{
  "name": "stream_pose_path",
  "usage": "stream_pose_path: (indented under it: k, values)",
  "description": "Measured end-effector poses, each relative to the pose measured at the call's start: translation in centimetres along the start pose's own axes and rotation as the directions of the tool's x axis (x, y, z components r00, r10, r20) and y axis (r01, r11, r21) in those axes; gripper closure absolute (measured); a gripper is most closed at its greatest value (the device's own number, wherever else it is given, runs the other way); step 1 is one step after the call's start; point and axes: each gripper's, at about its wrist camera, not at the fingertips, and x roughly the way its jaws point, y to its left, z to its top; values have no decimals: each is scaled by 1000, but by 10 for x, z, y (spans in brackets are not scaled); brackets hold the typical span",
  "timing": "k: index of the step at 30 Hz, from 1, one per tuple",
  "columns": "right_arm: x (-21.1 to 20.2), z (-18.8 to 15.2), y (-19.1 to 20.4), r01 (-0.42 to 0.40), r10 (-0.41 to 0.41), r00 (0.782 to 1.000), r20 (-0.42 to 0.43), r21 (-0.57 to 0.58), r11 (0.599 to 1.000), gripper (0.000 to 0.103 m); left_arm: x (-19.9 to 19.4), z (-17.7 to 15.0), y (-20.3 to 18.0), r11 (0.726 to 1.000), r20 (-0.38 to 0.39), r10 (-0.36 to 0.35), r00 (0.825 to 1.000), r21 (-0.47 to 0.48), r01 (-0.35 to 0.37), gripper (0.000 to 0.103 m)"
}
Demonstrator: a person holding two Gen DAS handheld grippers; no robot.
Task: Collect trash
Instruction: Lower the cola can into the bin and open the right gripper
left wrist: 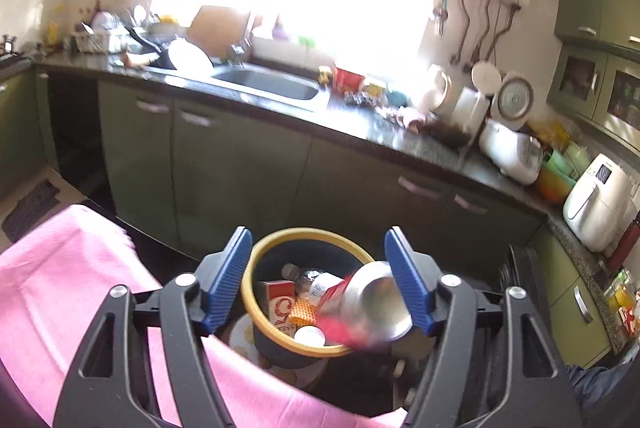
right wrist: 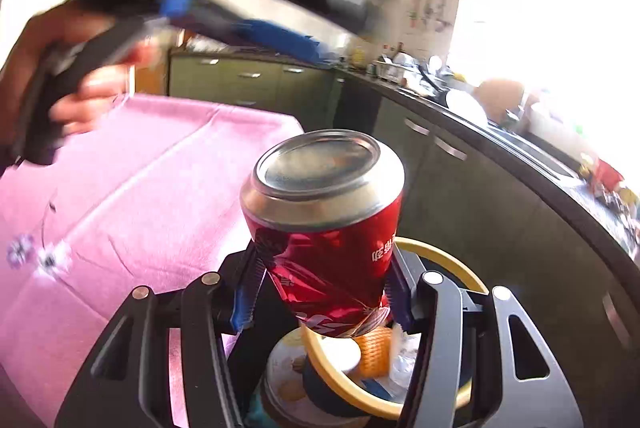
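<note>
A dented red drink can [right wrist: 324, 224] stands silver end up between the blue pads of my right gripper [right wrist: 324, 268], which is shut on it. Right under it is a dark bin with a yellow rim [right wrist: 452, 260]. In the left wrist view the same can [left wrist: 368, 304] shows blurred over the bin's rim [left wrist: 256, 268], above a red-and-white carton [left wrist: 282, 304] and a clear plastic bottle [left wrist: 316, 282] inside. My left gripper [left wrist: 318, 234] is open and empty above the bin. In the right wrist view the left gripper [right wrist: 304, 47] is a blur up to the left, in a person's hand [right wrist: 80, 107].
A table under a pink cloth [left wrist: 60, 268] lies left of the bin. A round biscuit tin [right wrist: 280, 380] sits at the bin's foot. Beyond are green cabinets [left wrist: 240, 167], a dark counter with a steel sink [left wrist: 272, 85], a rice cooker [left wrist: 512, 151] and a white air fryer [left wrist: 600, 203].
</note>
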Motion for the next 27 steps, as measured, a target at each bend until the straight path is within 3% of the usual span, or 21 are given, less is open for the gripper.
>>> stream_pose_path:
  k: [3,7,11,15,22,24,27]
  values:
    - [-17,11,-38,3,-1,1000,-17,120,993,50,-54,-14,-10,998,66,67,996,-3,-67,24]
    - [-17,33,-76,53,-28,992,-126,203,978,50,-112,-37,-16,991,108,134,985,-20,-133,6]
    - [14,33,-111,65,4,972,-233,291,955,50,-139,-60,-20,980,76,199,977,-11,-199,6]
    - [42,34,-123,59,37,962,-270,340,939,50,-156,-80,-17,964,57,264,963,16,-265,6]
    - [81,33,-116,83,45,940,-340,351,933,49,-168,-84,-14,964,56,267,962,2,-267,6]
    - [90,26,-115,93,49,927,-371,357,929,29,-167,-83,-15,965,57,262,963,3,-262,6]
    - [88,20,-114,93,51,932,-359,373,923,27,-162,-83,-18,966,43,256,966,11,-256,6]
